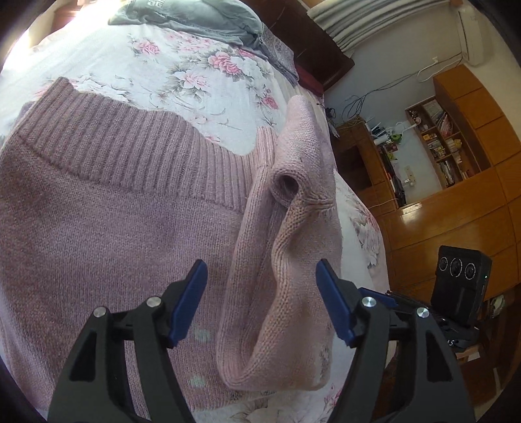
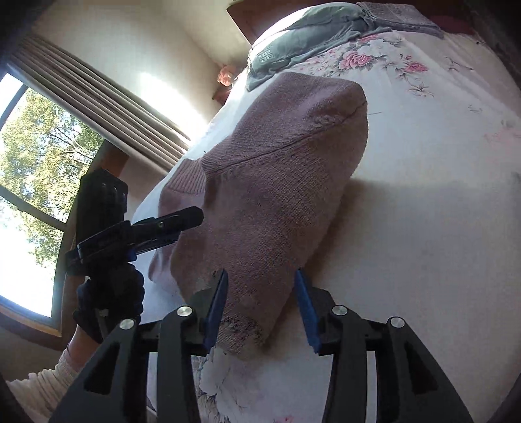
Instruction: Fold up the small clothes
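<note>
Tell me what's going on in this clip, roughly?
A person is folding a mauve knit sweater on a floral bedsheet, a claw in each hand. Both claws are open: the left claw straddles a raised fold of one sleeve, and the right claw straddles the other sleeve's end. Nothing is gripped yet.

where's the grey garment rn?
The grey garment lies bunched at the far end of the floral bedsheet, beyond the pink sweater; it is top centre in the left wrist view and top centre-right in the right wrist view.
</note>
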Tool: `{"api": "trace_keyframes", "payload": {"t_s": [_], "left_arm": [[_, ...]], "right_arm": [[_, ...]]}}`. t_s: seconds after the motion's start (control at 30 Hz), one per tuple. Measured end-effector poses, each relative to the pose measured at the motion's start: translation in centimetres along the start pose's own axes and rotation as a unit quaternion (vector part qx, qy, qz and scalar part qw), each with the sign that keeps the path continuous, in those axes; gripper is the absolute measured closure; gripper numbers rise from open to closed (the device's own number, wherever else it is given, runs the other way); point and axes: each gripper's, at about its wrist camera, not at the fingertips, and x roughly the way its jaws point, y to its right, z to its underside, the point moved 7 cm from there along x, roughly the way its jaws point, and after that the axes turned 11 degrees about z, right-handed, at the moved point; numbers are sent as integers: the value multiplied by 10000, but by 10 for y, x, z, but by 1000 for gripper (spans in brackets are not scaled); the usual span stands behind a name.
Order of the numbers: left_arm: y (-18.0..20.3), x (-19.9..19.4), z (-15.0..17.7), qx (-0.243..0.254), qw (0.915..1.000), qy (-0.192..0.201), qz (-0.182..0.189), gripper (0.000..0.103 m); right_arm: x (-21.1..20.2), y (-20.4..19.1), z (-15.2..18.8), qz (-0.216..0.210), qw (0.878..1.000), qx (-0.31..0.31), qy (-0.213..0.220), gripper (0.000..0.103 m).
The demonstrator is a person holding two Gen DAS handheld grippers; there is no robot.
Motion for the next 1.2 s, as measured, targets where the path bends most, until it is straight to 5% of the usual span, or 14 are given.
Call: {"api": "trace_keyframes", "payload": {"t_s": [0.23,0.3,0.33,0.37,0.57,0.8,1.0,1.2], "left_arm": [[-1,16,-10,208,9995,-78,-237,35],[2,10,-12,266,9995,47,-170,60],[6,9,-13,241,9997,47,45,88],[10,9,-12,188,9996,35,198,91],[37,6,-12,245,9955,142,906,92],[49,-49,-20,118,9883,1014,1137,94],[32,-142,-18,368,9791,1881,686,94],[-48,-199,-3,-291,9734,2270,95,94]], "right_arm": [[0,13,2,-93,9998,178,26,60],[-1,18,7,-73,9997,237,7,60],[0,19,9,-71,9996,287,-11,60],[0,21,12,-71,9994,342,-30,60],[7,28,15,-206,9977,634,-74,60],[3,25,16,-178,9981,585,-22,59],[5,21,14,-206,9983,548,-21,59],[12,-11,11,-402,9988,278,-95,59]]}}
